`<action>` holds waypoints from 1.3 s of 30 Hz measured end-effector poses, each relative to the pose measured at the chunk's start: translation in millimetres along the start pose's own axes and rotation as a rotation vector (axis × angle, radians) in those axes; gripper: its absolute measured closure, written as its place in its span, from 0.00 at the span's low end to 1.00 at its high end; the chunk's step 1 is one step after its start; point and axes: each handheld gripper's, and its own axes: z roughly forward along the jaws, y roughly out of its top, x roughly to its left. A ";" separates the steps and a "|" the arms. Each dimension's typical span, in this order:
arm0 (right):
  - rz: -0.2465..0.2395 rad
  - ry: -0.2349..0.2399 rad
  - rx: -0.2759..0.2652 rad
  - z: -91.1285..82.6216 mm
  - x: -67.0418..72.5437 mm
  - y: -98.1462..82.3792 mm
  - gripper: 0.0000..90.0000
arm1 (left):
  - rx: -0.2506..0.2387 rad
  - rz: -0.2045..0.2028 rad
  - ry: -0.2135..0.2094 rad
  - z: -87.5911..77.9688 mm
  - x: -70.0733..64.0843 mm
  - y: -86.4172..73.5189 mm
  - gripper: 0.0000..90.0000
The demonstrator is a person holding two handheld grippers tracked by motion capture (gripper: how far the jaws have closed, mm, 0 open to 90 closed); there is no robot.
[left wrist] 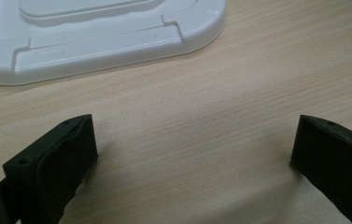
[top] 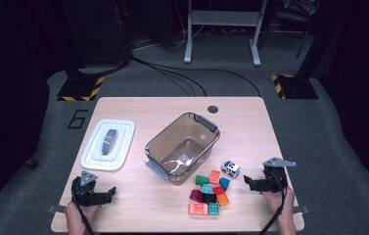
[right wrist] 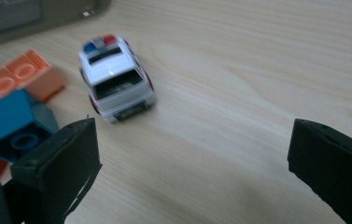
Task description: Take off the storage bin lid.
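Your left gripper [top: 104,194] rests low at the near left corner of the table [top: 241,112], its jaws spread wide with only bare wood between them; in the left gripper view the white lid [left wrist: 94,37] lies flat just ahead of the jaws, apart from them and untouched. Your right gripper [top: 251,183] sits at the near right side, jaws likewise spread wide and holding nothing. In the right gripper view the toy police car [right wrist: 115,77] stands on its wheels just ahead of the left-hand jaw, rear end toward you, and clear of both jaws. From above, that car [top: 230,168] sits between your right gripper and the clear bin [top: 160,139], just beside the near right corner of the bin. The bin stands open at the middle of the table, turned at an angle, and the glare on its floor makes it hard to say whether anything lies inside. The pile of bricks [top: 209,194] is gathered in front of the bin, left of your right gripper; an orange brick [right wrist: 19,77] and a blue brick [right wrist: 17,123] lie closest to the car, the blue one nearly against the left-hand jaw.
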 end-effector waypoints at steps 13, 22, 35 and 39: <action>-0.092 0.090 0.001 23.6 27.1 25.7 0.18 | -0.003 -0.004 -0.005 0.5 0.7 -0.1 0.00; -0.107 0.123 0.024 36.3 26.4 26.0 0.32 | 0.001 -0.005 -0.008 0.4 0.8 0.1 0.00; -0.197 0.120 0.056 47.5 28.4 19.2 0.50 | -0.003 -0.007 -0.009 1.1 0.7 0.3 0.00; -0.189 0.120 0.034 47.4 28.3 16.1 0.51 | -0.001 -0.006 -0.007 0.6 0.4 0.1 0.00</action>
